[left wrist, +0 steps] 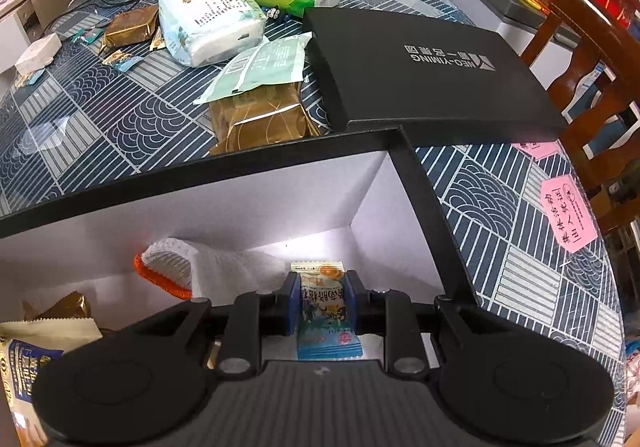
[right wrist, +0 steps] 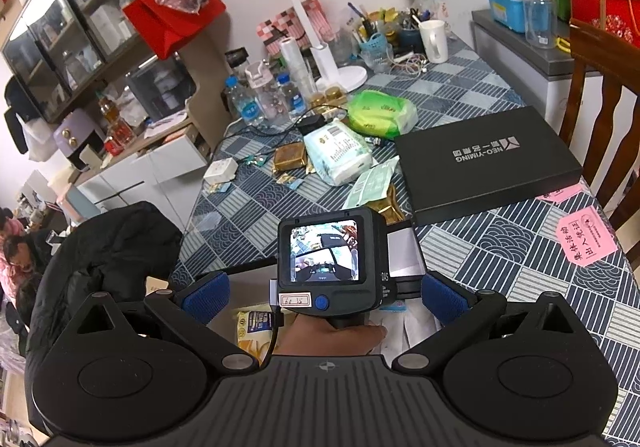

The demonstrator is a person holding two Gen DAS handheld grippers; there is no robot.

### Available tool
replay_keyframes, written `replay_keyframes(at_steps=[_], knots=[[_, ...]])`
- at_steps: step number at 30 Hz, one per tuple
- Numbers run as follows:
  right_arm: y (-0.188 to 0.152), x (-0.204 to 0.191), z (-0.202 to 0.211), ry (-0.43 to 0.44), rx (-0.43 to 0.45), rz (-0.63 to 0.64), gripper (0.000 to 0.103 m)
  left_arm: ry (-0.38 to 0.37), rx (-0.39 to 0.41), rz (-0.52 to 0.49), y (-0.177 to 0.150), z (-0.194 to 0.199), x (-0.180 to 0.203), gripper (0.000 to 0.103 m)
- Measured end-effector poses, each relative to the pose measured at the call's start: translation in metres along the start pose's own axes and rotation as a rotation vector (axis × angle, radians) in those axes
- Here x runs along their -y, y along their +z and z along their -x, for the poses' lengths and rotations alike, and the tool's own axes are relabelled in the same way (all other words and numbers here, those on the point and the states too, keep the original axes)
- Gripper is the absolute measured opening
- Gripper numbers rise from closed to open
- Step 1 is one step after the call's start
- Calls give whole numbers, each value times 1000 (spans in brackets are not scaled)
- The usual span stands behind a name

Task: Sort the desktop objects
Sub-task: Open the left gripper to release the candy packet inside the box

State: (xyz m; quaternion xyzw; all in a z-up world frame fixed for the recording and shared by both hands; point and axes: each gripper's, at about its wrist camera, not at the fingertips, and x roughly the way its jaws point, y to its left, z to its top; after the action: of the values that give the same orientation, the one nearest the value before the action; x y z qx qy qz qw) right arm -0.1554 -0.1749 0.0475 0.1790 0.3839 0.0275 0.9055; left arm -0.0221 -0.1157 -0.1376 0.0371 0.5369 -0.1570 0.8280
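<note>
Left gripper (left wrist: 320, 305): blue pads clamped on a flat printed snack sachet (left wrist: 325, 311), held inside the open black box (left wrist: 224, 167) with white inner walls. Box contents: white knitted glove with orange cuff (left wrist: 188, 267) at the far wall, gold foil packet (left wrist: 60, 307) and a yellow-blue snack bag (left wrist: 28, 359) at near left. Black lid (left wrist: 424, 67), matte, printed, lies flat just beyond the box's far right corner. Gold foil pack (left wrist: 260, 119) and pale green pouch (left wrist: 260, 67) lie on the patterned tablecloth (left wrist: 100, 119) beyond.

Right gripper (right wrist: 326, 297): fingers spread wide, grasping nothing, above the left unit.
</note>
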Motion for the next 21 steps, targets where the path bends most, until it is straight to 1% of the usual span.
replay_keyframes(at_steps=[11, 12, 13, 14, 15, 16, 17, 18, 19, 21], knots=[[2, -1, -1, -8, -7, 1, 103, 23, -9, -22, -2, -3, 2, 27], [2, -2, -1, -8, -8, 1, 103, 26, -11, -23, -2, -3, 3, 28], [2, -2, -1, -6, -8, 2, 103, 25, -13, -23, -2, -4, 3, 32], [2, -3, 0, -5, -7, 5, 103, 25, -19, -16, -2, -6, 2, 33], [1, -3, 0, -4, -6, 8, 103, 26, -26, -9, -1, -8, 1, 44], [1, -3, 1, -4, -4, 10, 103, 41, -36, 6, -1, -10, -3, 61], [1, -4, 2, -4, -2, 12, 103, 66, -42, 18, -1, -12, -6, 71], [1, -4, 3, -3, 1, 13, 103, 94, -43, 19, 0, -14, -9, 85], [2, -4, 4, -3, 4, 13, 103, 106, -44, 19, 0, -15, -13, 92], [2, -4, 5, -1, 8, 13, 103, 115, -47, 24, 0, -16, -19, 100]])
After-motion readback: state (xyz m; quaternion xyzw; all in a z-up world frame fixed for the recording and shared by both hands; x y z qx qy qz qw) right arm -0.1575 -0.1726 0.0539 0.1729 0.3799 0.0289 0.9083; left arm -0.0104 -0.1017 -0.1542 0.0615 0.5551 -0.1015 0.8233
